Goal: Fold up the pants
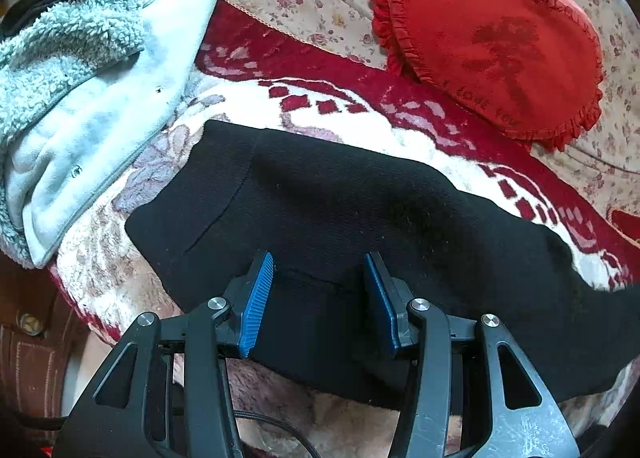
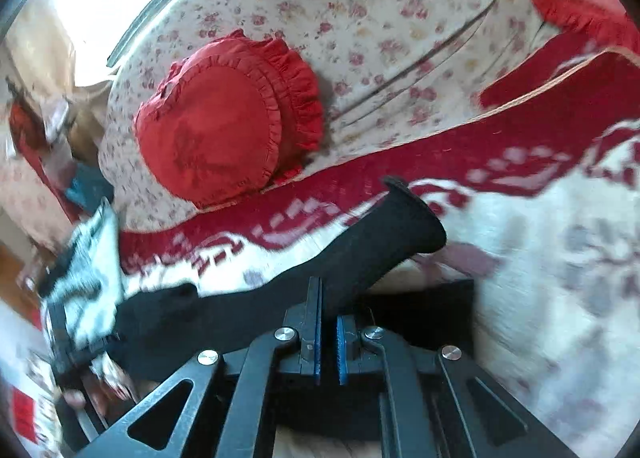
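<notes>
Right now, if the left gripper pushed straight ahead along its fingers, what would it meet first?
The black pants. The left gripper is open over them, so it would likely press into that fabric at once, with the blanket beyond; depth is unclear.

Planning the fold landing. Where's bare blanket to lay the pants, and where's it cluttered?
Free: the white-and-red blanket right of the lifted pants, and the strip between the pants and the red heart cushion. Crowded: the fleece jacket pile on the left. The right gripper grips the pants; the left gripper is open over them.
</notes>
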